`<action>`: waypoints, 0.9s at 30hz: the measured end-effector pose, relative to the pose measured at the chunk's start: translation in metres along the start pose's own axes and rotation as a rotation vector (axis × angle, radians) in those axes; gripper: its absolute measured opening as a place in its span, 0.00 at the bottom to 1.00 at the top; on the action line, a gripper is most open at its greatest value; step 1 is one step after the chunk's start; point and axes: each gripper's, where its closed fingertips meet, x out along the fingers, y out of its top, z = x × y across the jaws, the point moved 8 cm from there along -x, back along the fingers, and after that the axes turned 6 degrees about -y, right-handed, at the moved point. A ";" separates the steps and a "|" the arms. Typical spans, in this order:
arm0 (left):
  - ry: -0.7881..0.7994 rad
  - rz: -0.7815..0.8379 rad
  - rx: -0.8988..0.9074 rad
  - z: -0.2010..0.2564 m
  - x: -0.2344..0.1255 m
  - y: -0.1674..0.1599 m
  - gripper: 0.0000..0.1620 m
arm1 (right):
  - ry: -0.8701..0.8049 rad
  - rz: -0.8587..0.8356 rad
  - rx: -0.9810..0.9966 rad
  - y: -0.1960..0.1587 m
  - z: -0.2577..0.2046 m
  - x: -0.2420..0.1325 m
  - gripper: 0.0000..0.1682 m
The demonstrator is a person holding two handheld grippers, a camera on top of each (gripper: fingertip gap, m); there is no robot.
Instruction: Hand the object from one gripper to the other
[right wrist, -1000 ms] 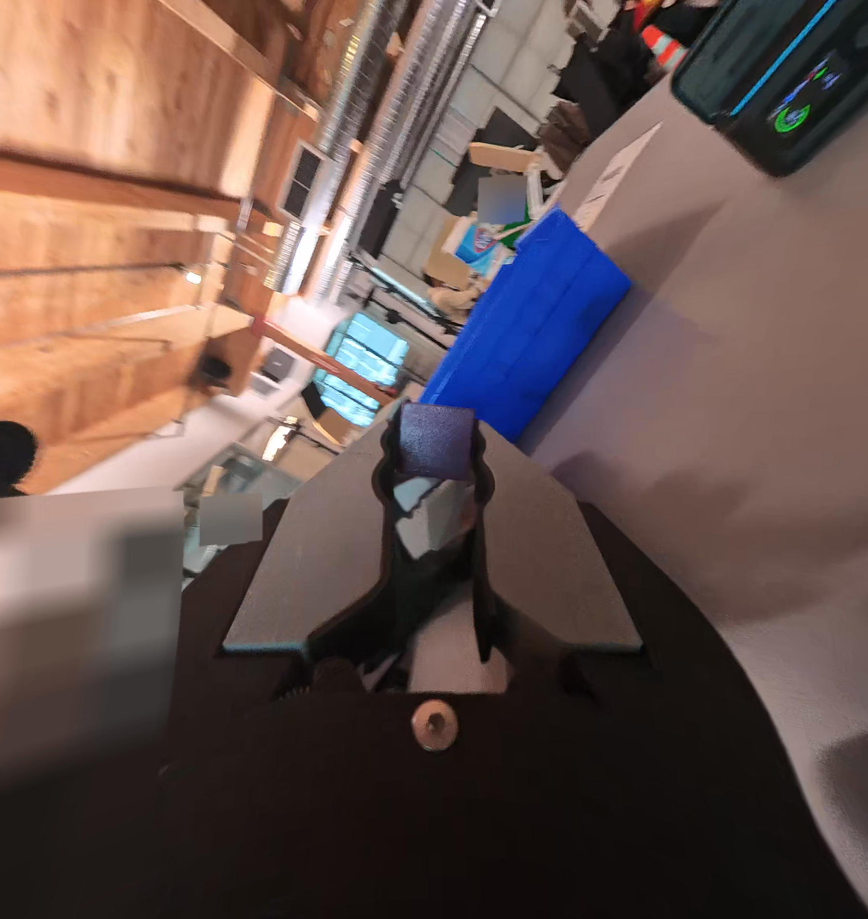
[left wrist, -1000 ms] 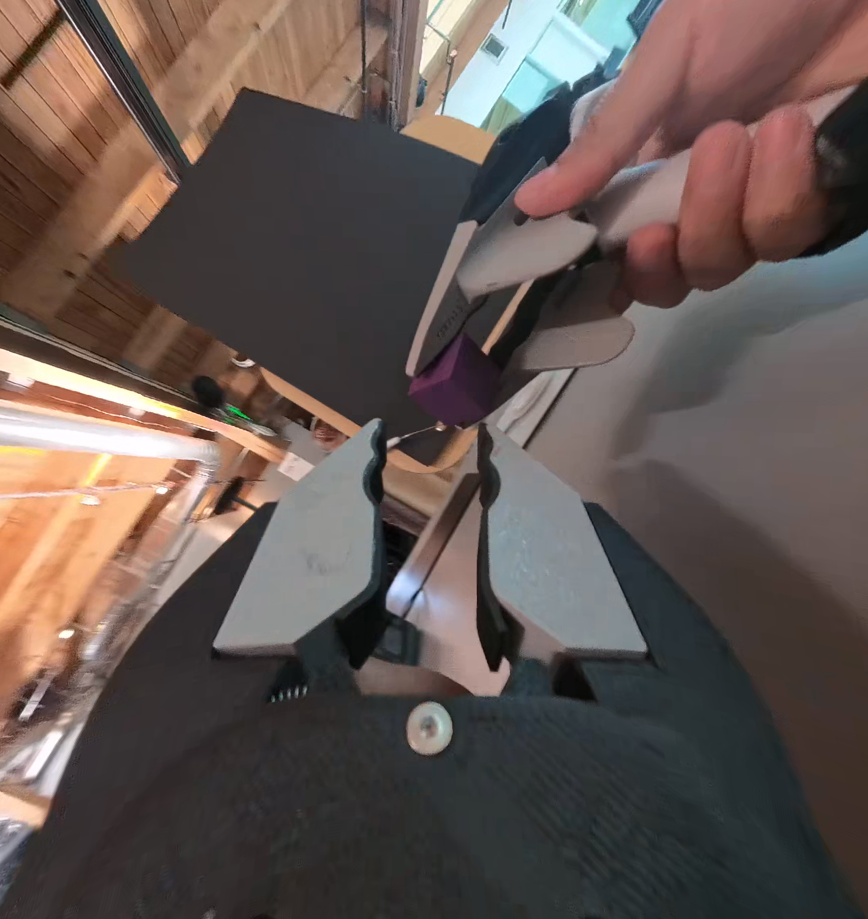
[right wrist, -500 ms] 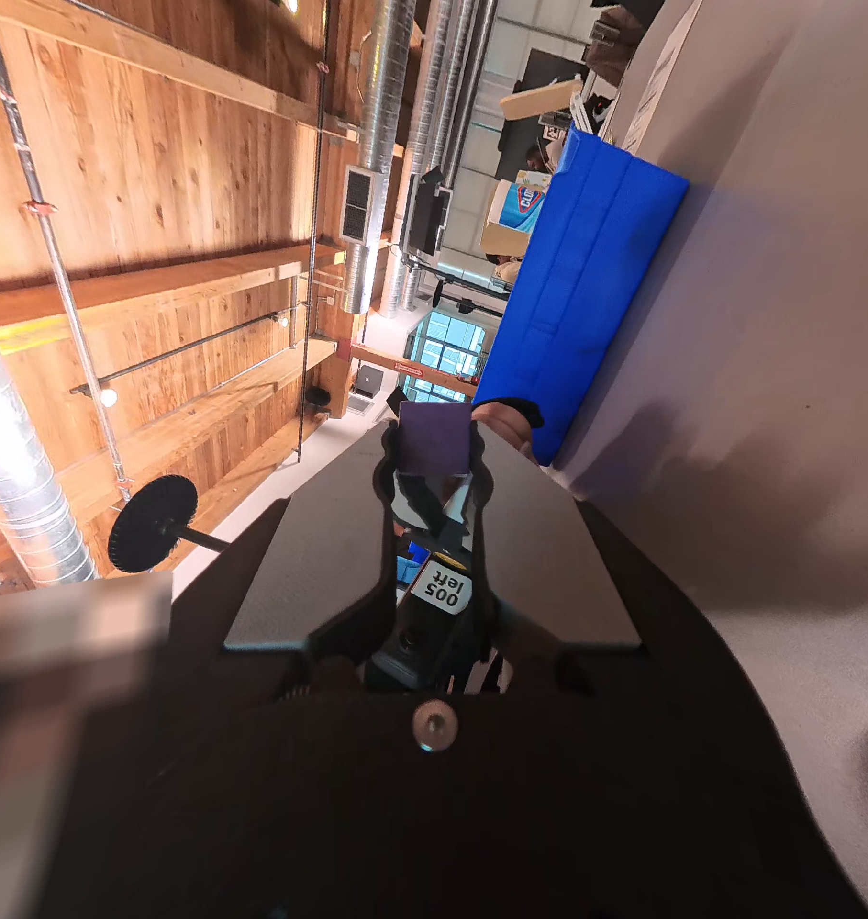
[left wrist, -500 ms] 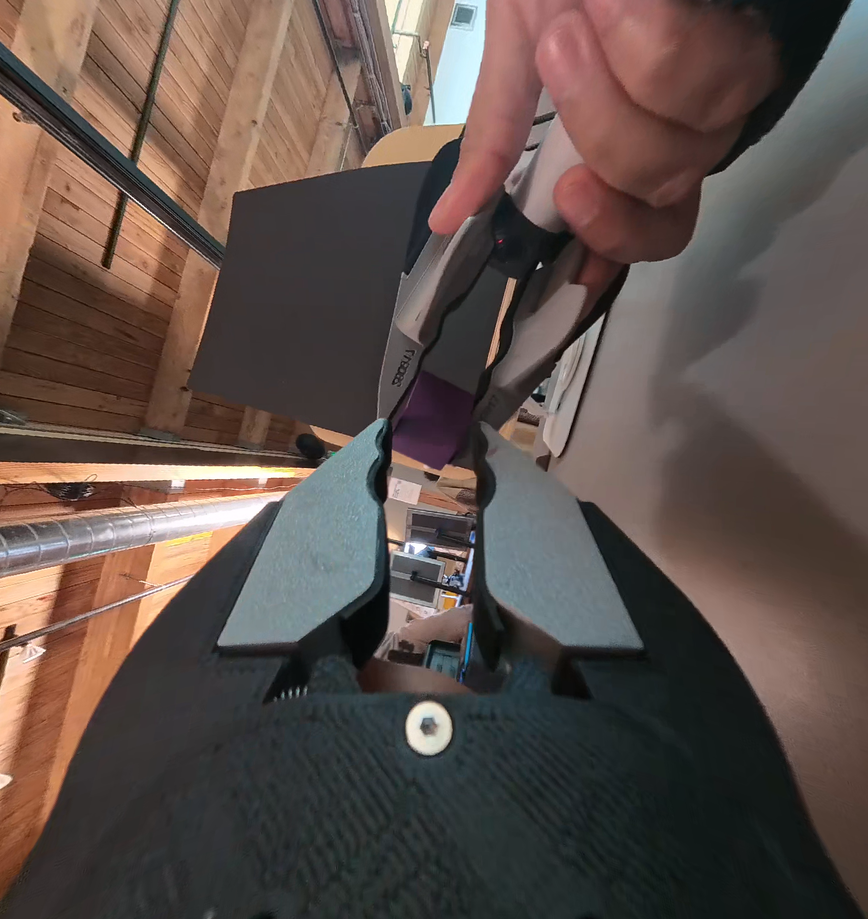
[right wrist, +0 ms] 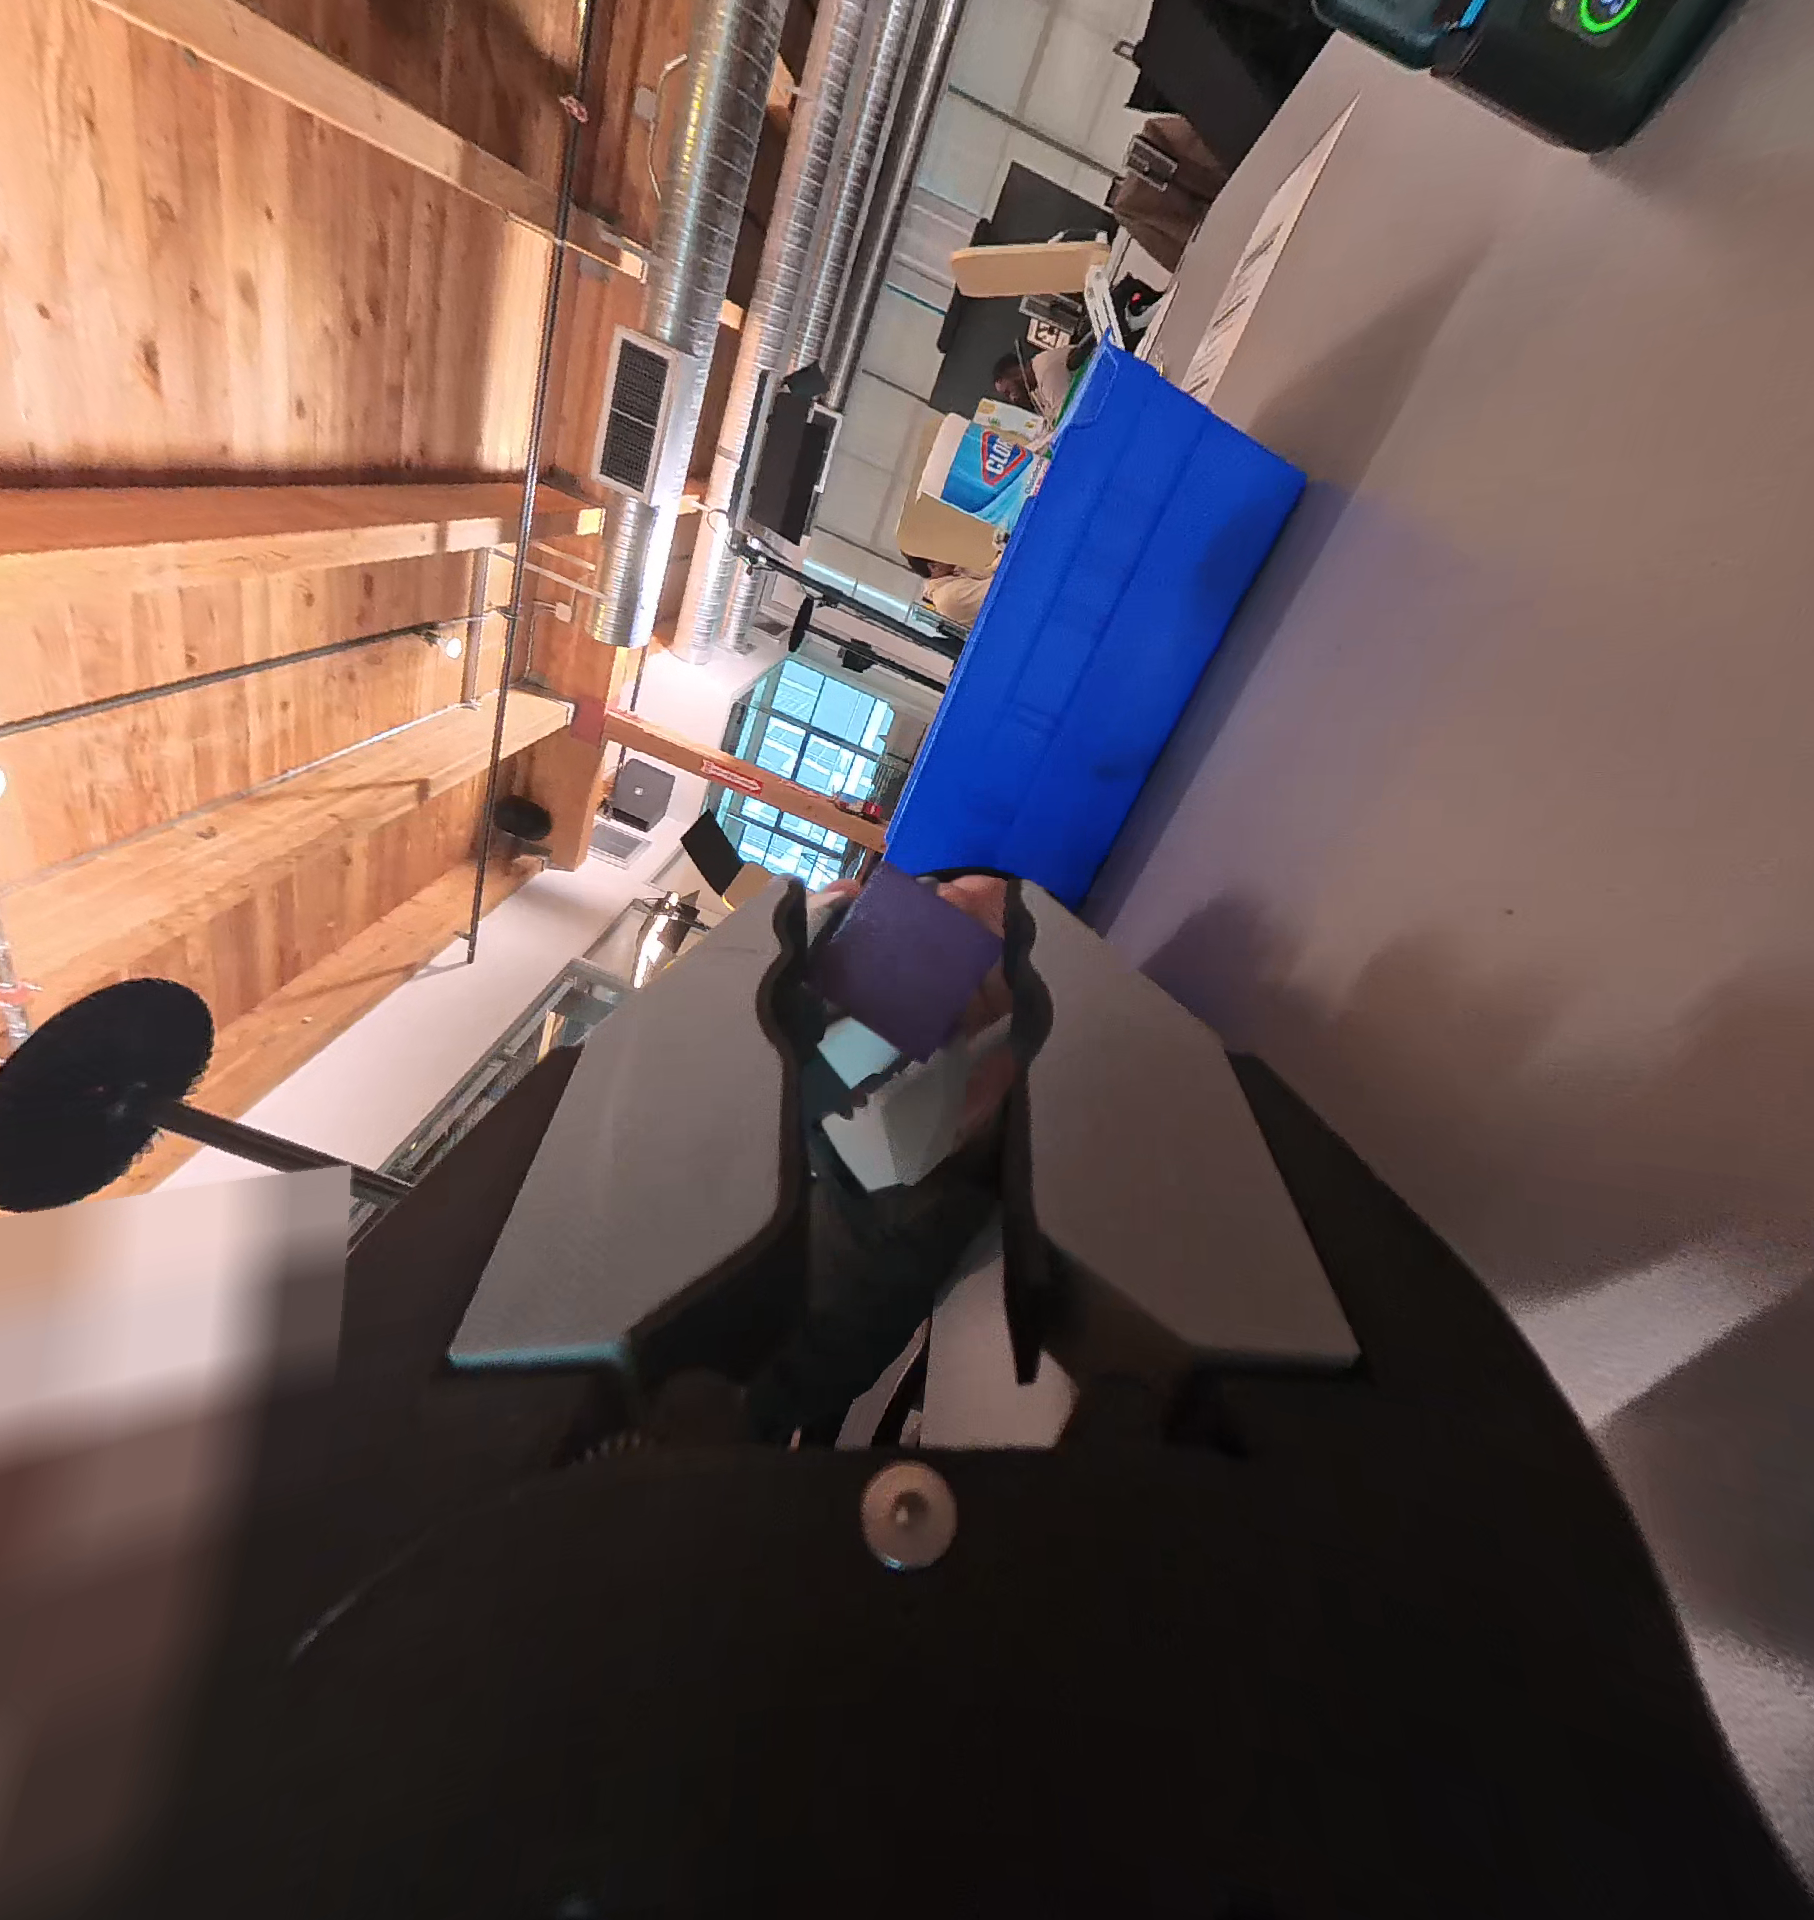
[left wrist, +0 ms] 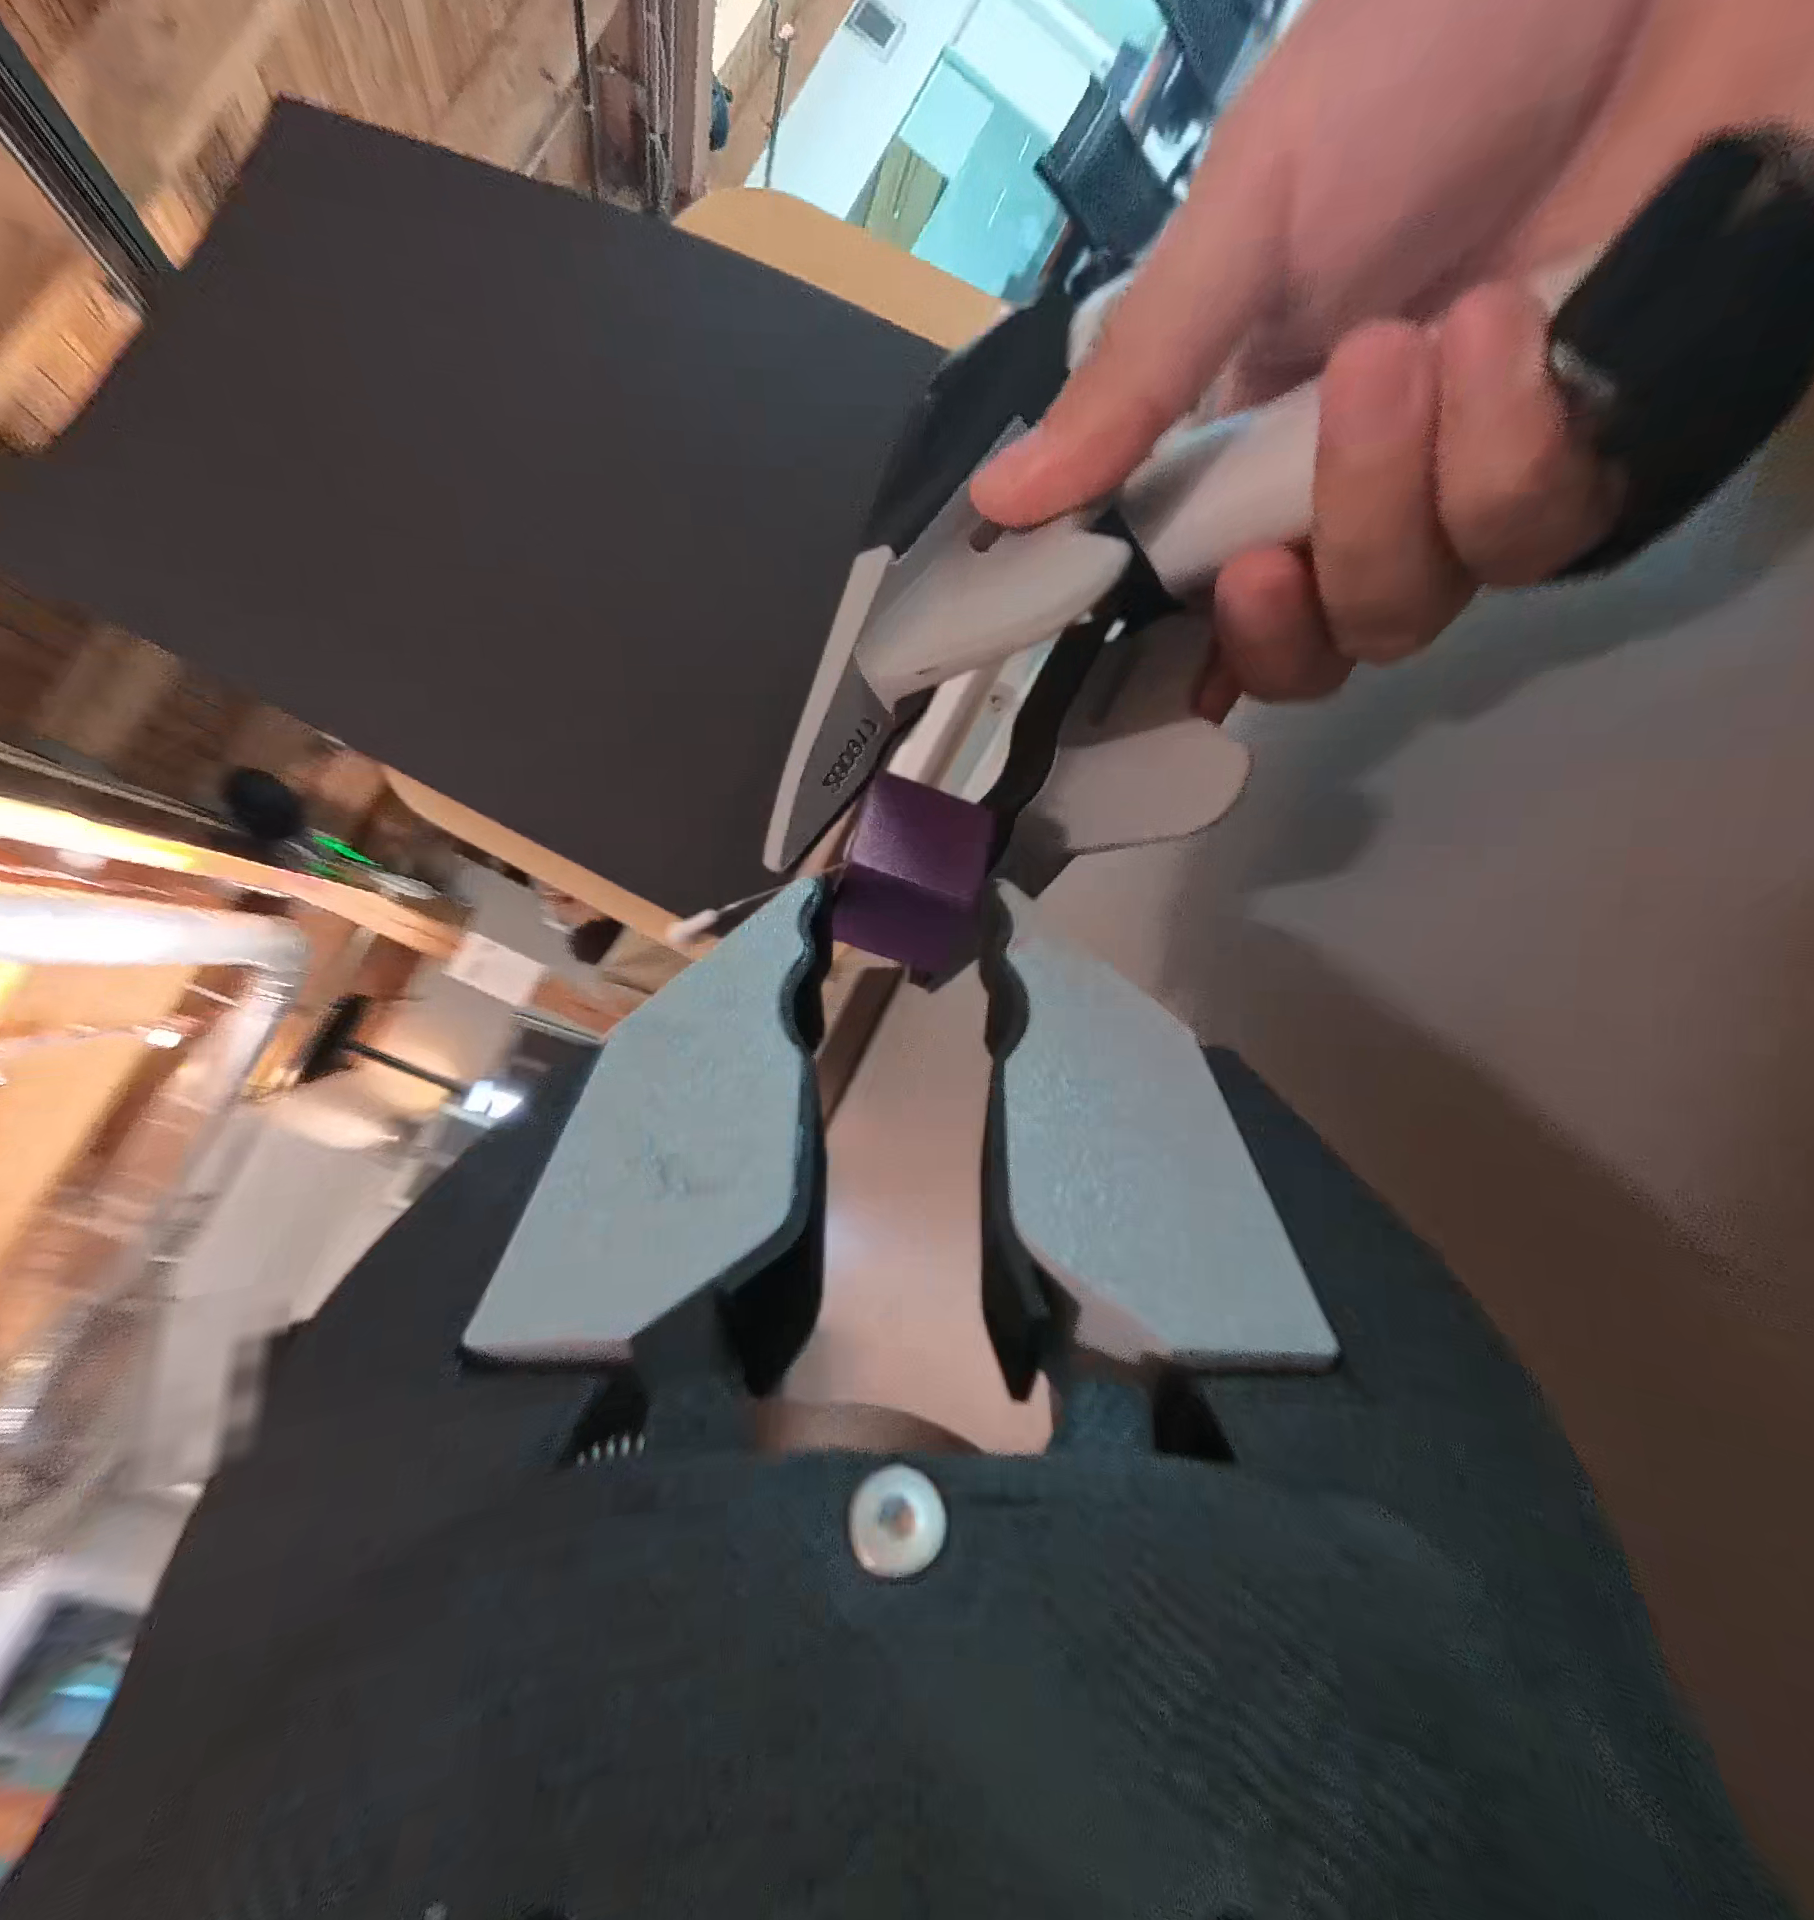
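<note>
A small purple cube (left wrist: 918, 862) sits between the fingertips of my left gripper (left wrist: 908, 914), which is closed on its sides. The right gripper's white fingers (left wrist: 841, 748) reach in from the upper right, held by a person's hand (left wrist: 1402, 312), and still flank the cube's far end. In the right wrist view the cube (right wrist: 908, 971) lies tilted between the tips of my right gripper (right wrist: 903, 935), whose jaws stand a little wider than the cube. The left gripper's pale fingers (right wrist: 913, 1117) show through the gap behind it. Both grippers are in the air above the grey table (right wrist: 1557, 727).
A blue bin (right wrist: 1079, 665) stands on the table beyond the grippers. A dark device (right wrist: 1568, 52) and a paper sheet (right wrist: 1256, 260) lie farther back. A black board (left wrist: 446, 499) stands behind the handover in the left wrist view.
The cube, held square in the right gripper before, now sits tilted there and is gripped at the left gripper's tips. The right gripper's jaws have widened slightly. Both views have rolled.
</note>
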 end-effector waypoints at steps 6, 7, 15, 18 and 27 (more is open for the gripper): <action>-0.049 0.014 -0.147 -0.001 0.003 -0.002 0.16 | -0.014 0.025 0.008 0.002 0.004 -0.001 0.21; -0.052 0.020 -0.162 -0.001 0.003 -0.002 0.16 | -0.018 0.031 0.001 0.002 0.004 -0.002 0.19; -0.057 0.039 -0.273 -0.007 0.001 -0.005 0.16 | -0.009 0.059 -0.023 0.005 0.002 -0.004 0.20; -0.061 0.059 -0.316 -0.010 0.000 -0.005 0.16 | -0.004 0.076 -0.060 0.008 -0.001 -0.006 0.21; -0.074 0.182 -0.448 -0.022 -0.009 -0.002 0.16 | 0.033 0.094 -0.250 0.010 -0.025 -0.006 0.35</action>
